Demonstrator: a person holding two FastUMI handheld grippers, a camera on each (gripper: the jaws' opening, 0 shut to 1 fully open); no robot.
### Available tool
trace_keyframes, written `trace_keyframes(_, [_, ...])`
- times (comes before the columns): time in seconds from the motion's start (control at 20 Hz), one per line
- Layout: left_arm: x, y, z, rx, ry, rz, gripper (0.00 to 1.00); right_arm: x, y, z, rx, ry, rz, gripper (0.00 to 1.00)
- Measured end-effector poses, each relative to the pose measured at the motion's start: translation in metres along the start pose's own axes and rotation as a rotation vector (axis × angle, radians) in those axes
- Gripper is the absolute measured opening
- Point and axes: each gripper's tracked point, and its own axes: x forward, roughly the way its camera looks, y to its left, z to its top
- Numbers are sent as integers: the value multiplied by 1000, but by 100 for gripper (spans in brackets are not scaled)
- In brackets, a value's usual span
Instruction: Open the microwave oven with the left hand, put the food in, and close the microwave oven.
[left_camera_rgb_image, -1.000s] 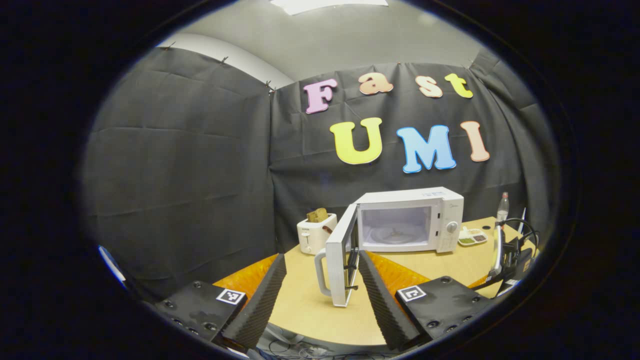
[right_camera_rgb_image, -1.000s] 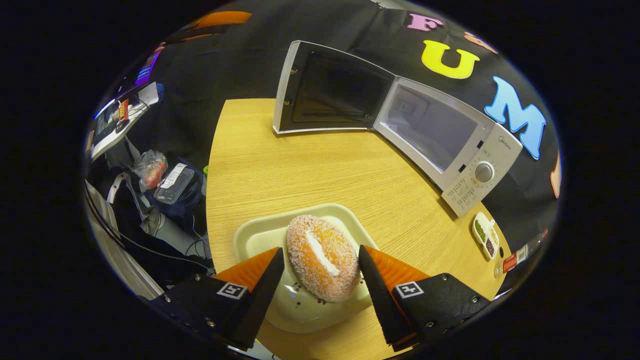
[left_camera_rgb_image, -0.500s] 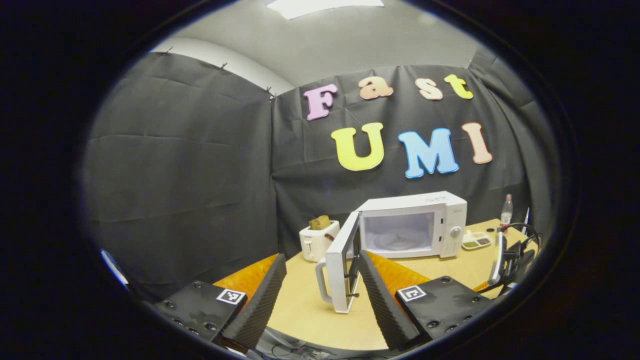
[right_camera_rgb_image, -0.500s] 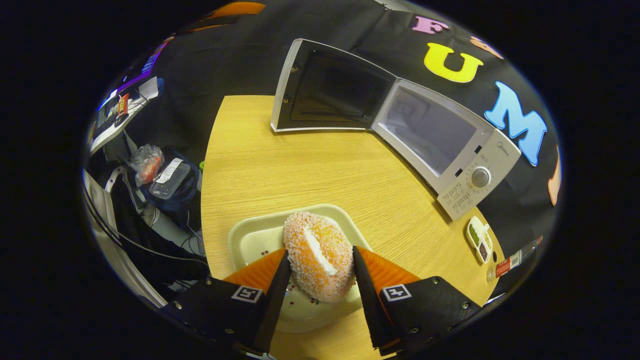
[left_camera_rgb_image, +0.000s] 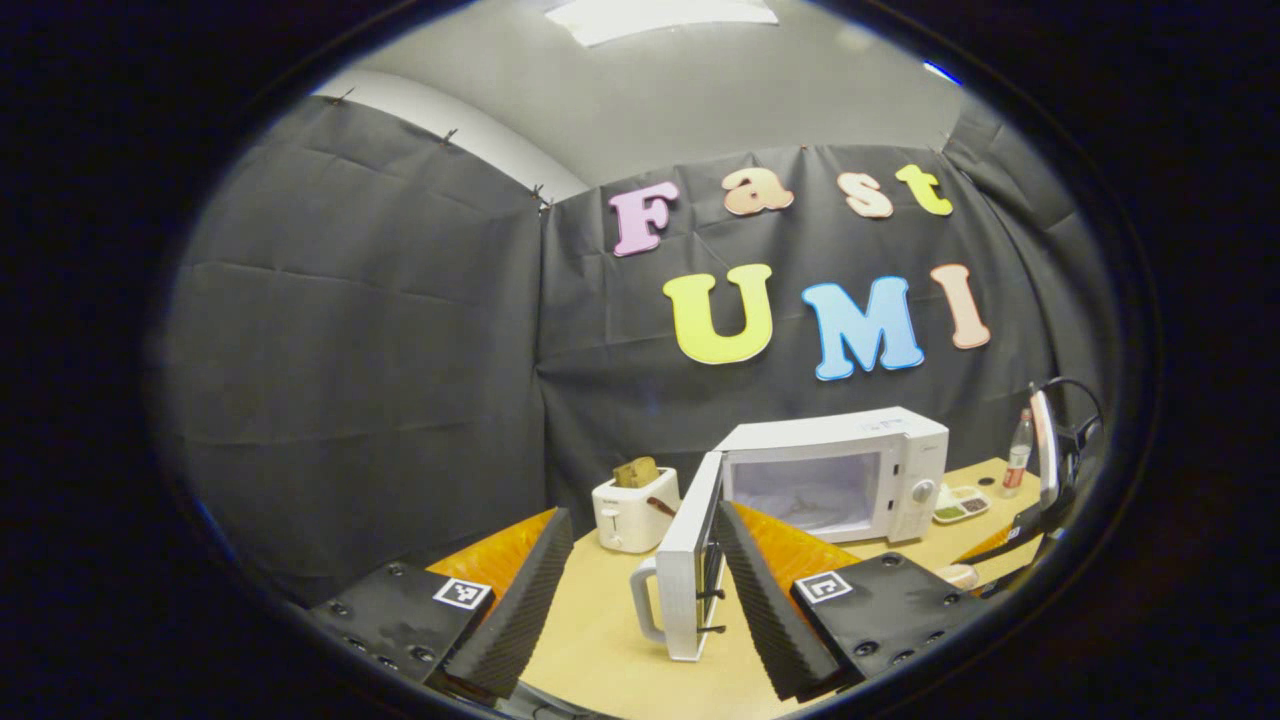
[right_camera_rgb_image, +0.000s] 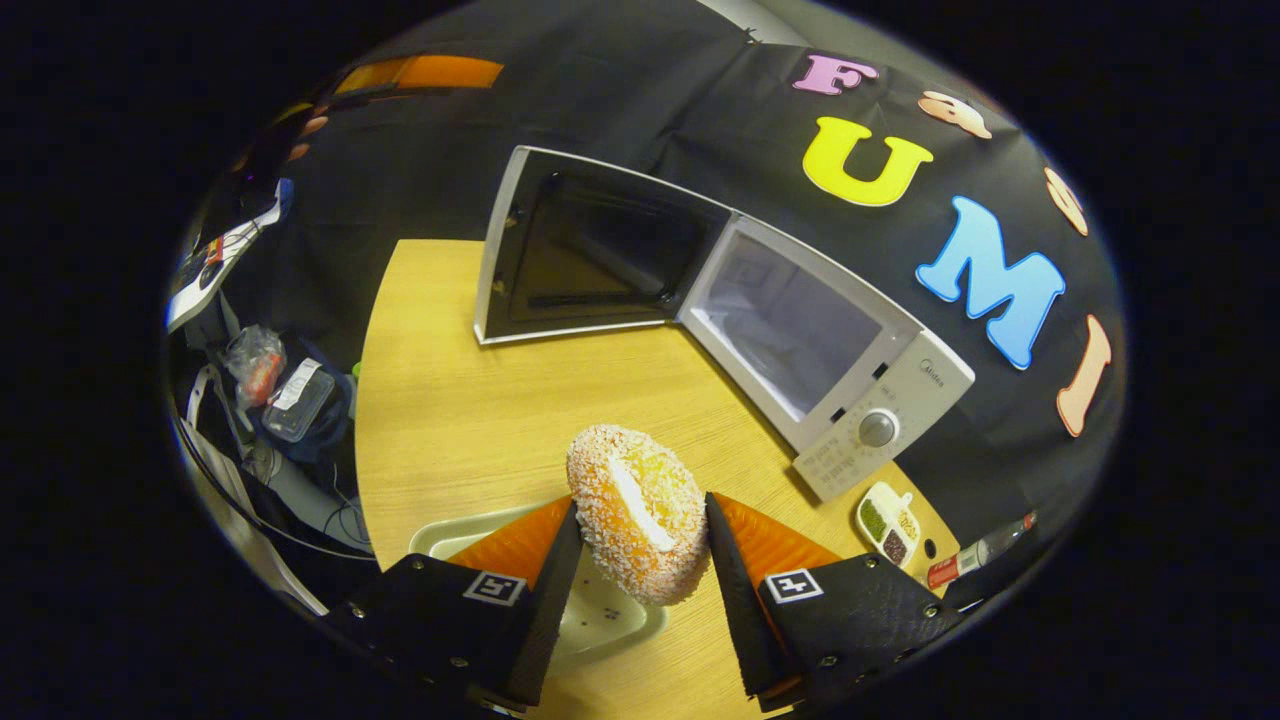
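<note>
The white microwave stands at the back of the wooden table with its door swung wide open and its cavity bare. In the right gripper view, my right gripper is shut on a sugared orange bun and holds it above the pale tray. In the left gripper view, my left gripper hangs open with nothing in it, in front of the door's edge and handle.
A white toaster with bread stands left of the microwave. A small condiment dish and a bottle sit to its right. The other gripper's body and cable show at the far right. Bags and cables lie past the table's left edge.
My right gripper shut on the bun and lifted it off the tray. The left gripper drew back a little from the open door.
</note>
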Motion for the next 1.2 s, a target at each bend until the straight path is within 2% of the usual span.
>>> trace_keyframes(0.3, [53, 24, -1, -35, -29, 0, 94, 30, -50, 60, 32, -49, -87, 72])
trace_keyframes(0.6, [90, 60, -3, -49, -42, 36, 96, 76, -79, 112, 32, -86, -125, 72])
trace_keyframes(0.9, [116, 90, -11, -55, -33, 77, 96, 124, -99, 145, 1, -100, -151, 72])
trace_keyframes(1.2, [132, 117, -26, -74, -8, 121, 96, 174, -116, 145, 1, -63, -196, 72])
